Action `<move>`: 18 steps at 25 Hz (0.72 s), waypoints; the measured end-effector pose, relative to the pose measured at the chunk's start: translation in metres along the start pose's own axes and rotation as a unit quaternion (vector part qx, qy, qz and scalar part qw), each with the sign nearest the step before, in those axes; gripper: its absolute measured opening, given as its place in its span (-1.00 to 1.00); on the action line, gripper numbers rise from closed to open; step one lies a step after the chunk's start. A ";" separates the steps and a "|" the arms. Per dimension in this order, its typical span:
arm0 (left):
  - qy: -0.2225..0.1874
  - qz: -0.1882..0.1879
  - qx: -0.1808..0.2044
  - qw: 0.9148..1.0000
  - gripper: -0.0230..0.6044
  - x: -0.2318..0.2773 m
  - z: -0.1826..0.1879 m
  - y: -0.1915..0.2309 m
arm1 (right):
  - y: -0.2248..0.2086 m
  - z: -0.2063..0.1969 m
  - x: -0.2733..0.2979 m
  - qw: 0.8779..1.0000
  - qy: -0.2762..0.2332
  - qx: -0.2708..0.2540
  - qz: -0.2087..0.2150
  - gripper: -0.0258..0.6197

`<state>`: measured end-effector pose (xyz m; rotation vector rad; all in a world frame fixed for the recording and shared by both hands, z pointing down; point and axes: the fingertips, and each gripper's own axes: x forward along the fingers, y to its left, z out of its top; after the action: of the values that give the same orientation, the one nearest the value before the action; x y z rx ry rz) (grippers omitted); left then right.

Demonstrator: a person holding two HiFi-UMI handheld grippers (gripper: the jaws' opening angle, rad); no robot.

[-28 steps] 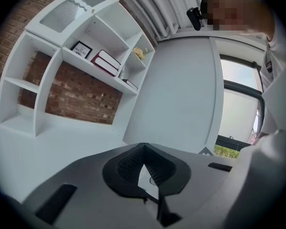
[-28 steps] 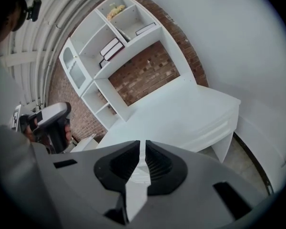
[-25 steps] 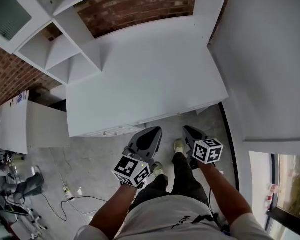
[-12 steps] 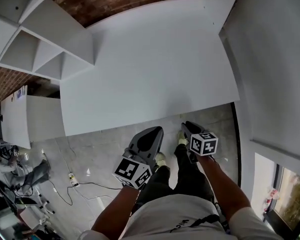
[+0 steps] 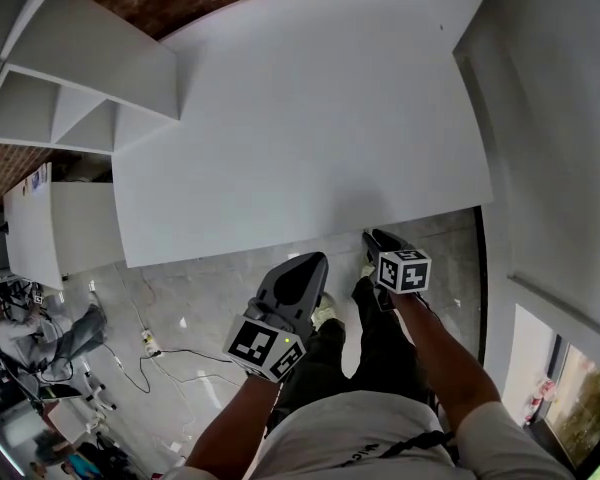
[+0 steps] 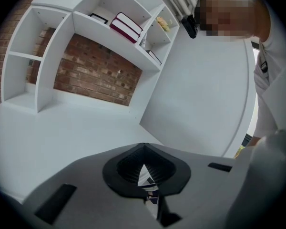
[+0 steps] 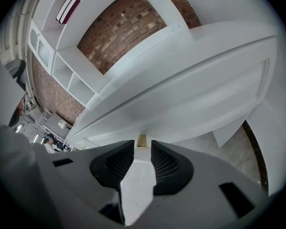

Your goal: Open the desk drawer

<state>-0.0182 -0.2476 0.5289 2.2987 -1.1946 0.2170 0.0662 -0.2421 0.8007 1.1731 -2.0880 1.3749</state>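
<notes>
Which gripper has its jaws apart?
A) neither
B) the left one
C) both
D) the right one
D: the right gripper shows a clear gap between its jaws and points at the white desk drawer, while the left gripper has its jaws together.

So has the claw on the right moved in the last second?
Yes. The right claw has moved forward toward the desk: floor showed between its tip and the desk's front edge before; now the tip reaches that edge.

Head view looks down; both gripper views face the shared desk (image 5: 300, 118).
</notes>
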 end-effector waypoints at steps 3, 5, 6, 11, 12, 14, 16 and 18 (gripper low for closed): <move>0.000 0.005 -0.002 1.000 -0.89 0.001 -0.001 0.002 | -0.002 0.000 0.009 1.000 0.008 -0.002 0.001 -0.60; 0.000 0.008 -0.003 1.000 -0.89 0.001 -0.002 0.003 | -0.002 0.000 0.013 1.000 0.012 -0.003 0.004 -0.60; 0.001 0.010 -0.004 1.000 -0.89 0.001 -0.003 0.004 | -0.001 0.000 0.016 1.000 0.014 -0.003 0.005 -0.60; 0.002 0.015 -0.006 1.000 -0.89 0.000 -0.006 0.007 | -0.002 -0.001 0.022 1.000 0.018 -0.010 -0.001 -0.64; 0.001 0.015 -0.007 1.000 -0.89 -0.001 -0.006 0.007 | -0.001 -0.001 0.022 1.000 0.016 -0.012 -0.001 -0.68; 0.001 0.016 -0.007 1.000 -0.89 -0.003 -0.007 0.008 | 0.000 -0.001 0.021 1.000 0.010 -0.012 -0.001 -0.68; 0.000 0.015 -0.007 1.000 -0.89 -0.005 -0.007 0.007 | 0.000 -0.001 0.020 1.000 0.007 -0.016 -0.003 -0.68; -0.002 0.013 -0.007 1.000 -0.89 -0.009 -0.007 0.007 | 0.001 -0.002 0.019 1.000 0.004 -0.022 -0.006 -0.68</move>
<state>-0.0285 -0.2410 0.5346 2.2736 -1.2256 0.2126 0.0543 -0.2480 0.8141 1.1584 -2.0908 1.3195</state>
